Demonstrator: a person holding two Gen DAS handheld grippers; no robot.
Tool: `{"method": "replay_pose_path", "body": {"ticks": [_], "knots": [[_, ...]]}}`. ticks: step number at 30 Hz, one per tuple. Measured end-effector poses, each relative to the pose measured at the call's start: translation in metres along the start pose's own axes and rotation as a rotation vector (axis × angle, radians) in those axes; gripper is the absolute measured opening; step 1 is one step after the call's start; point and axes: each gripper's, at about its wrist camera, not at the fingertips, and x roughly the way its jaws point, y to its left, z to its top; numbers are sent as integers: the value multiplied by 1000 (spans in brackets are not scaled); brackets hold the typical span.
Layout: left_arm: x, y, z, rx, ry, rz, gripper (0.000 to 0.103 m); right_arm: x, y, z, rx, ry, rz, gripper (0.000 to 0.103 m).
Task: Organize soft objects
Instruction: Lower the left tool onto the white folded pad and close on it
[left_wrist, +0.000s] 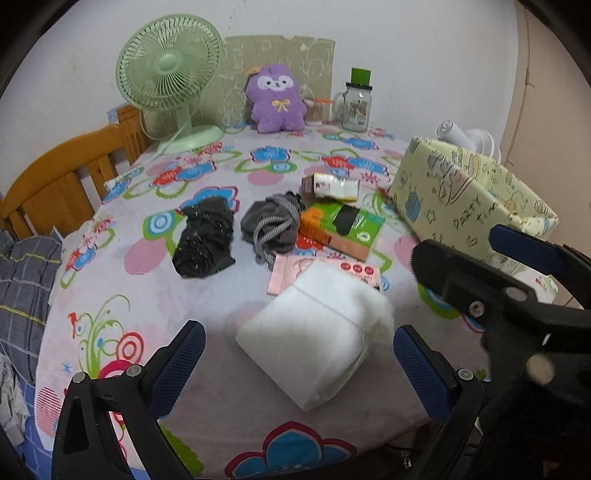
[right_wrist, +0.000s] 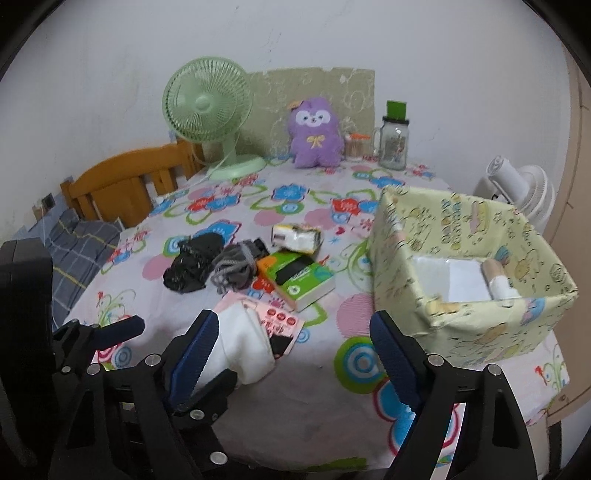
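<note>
On the floral-clothed desk (left_wrist: 147, 314), left tongs (left_wrist: 299, 354) stand apart around a white soft pack (left_wrist: 314, 339); right tongs (right_wrist: 291, 354) gape, holding nothing. Yellow storage box (right_wrist: 406, 266) already holds a few items. Black cloth (left_wrist: 205, 236), grey drawstring pouch (left_wrist: 269, 221) and tissue packs remain outside.

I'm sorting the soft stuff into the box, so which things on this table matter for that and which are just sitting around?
For the job: white soft pack between the left gripper fingers, black cloth, grey cloth, tissue packs, yellow box.

Just lying about: green fan, purple plush, glass jar, wooden chair.
</note>
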Motion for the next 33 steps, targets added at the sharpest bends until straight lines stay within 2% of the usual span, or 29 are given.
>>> {"method": "replay_pose_path", "body": {"ticks": [14, 17, 23, 27, 33], "knots": [[23, 5, 0, -31, 40, -75, 101, 32, 9, -7, -12, 76, 1, 81], [26, 7, 2, -47, 36, -93, 95, 37, 7, -7, -5, 86, 2, 81], [31, 3, 1, -38, 60, -139, 72, 45, 6, -8, -4, 105, 6, 81], [26, -1, 1, 2, 33, -103, 58, 50, 9, -9, -10, 118, 16, 81], [21, 9, 2, 10, 10, -31, 54, 55, 11, -5, -1, 118, 26, 81]]}}
